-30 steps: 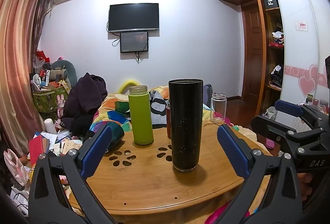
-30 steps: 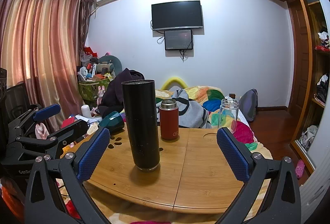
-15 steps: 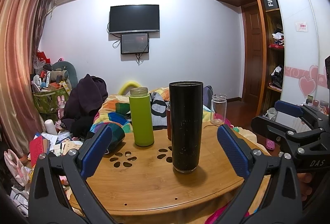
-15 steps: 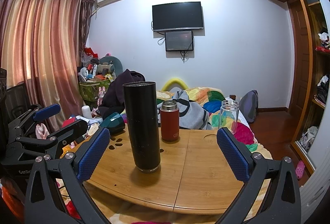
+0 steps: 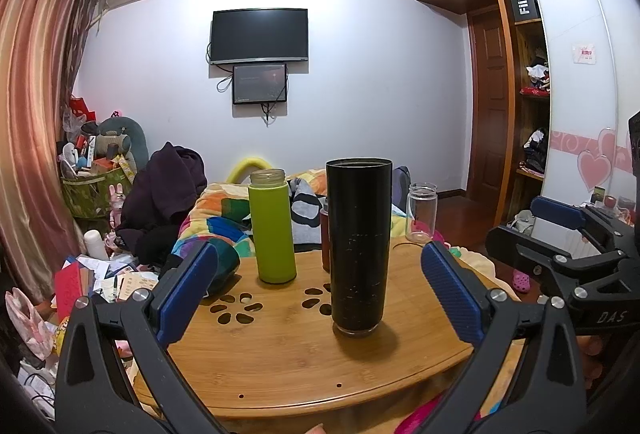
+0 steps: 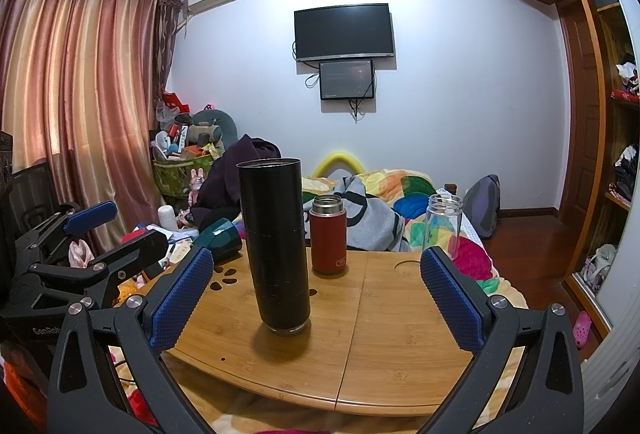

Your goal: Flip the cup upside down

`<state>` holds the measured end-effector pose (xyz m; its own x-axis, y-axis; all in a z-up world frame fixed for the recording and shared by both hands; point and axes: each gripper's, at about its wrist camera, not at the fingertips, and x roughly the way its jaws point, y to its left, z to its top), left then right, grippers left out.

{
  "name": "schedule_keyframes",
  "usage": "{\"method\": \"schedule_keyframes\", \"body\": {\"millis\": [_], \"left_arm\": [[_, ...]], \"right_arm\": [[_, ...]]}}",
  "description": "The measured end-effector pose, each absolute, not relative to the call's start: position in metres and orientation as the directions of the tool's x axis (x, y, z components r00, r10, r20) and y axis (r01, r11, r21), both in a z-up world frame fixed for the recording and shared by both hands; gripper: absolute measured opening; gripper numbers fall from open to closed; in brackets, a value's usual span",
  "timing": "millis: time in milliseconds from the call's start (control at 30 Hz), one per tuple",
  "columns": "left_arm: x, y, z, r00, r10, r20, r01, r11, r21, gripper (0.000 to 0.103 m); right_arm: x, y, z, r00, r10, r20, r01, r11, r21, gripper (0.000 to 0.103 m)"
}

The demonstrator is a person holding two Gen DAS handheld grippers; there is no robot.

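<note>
1. Black cup (image 5: 359,246) (image 6: 276,246): tall, dark cylinder, standing upright with rim at top, on the near middle of the wooden table (image 5: 280,362) (image 6: 400,334). Touched by neither claw.
2. Left claw (image 5: 316,290): blue-padded fingers (image 5: 186,292) spread wide apart, holding nothing. Cup seen between the fingers, nearer the right one, farther off than the tips.
3. Right claw (image 6: 314,294): blue-padded fingers (image 6: 452,302) spread wide apart, holding nothing. Cup seen between them, nearer the left one, farther off than the tips.
4. Green bottle (image 5: 272,226): upright, lid off, far and left of the cup, well apart from it. Hidden in the right wrist view.
5. Red flask (image 6: 328,234) (image 5: 325,234): upright, steel collar at the top, just beyond the cup on the far right; mostly hidden behind the cup in the left wrist view.
6. Clear glass jar (image 5: 420,212) (image 6: 444,226): upright, open, at the far right edge of the table.
7. Dark teal cup (image 6: 218,238) (image 5: 226,268): lying on its side at the far left edge of the table, partly hidden by the left finger in the left wrist view.
8. Table: rounded bamboo top with flower-shaped cut-outs (image 5: 236,310) left of the cup.
9. Bedding (image 6: 384,210): multicoloured, beyond the table.
10. Television (image 5: 260,35) (image 6: 344,31): black, on the far wall, small screen (image 5: 260,83) below it.
11. Curtain (image 6: 80,94): pink, far left.
12. Wardrobe (image 5: 520,94): wooden, far right.
</note>
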<state>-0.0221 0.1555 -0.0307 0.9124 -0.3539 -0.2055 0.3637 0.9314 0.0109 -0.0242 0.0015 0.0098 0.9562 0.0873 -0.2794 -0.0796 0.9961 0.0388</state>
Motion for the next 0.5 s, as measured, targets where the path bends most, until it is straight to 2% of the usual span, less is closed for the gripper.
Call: {"method": "schedule_keyframes", "body": {"millis": [500], "left_arm": [[-0.0191,0.1562,-0.0329,0.905,-0.363,-0.222,0.373,0.928,0.003,0.103]], "right_arm": [[-0.024,0.0008,0.0104,0.956,0.088,-0.279,-0.08,0.996,0.04,0.103]]}}
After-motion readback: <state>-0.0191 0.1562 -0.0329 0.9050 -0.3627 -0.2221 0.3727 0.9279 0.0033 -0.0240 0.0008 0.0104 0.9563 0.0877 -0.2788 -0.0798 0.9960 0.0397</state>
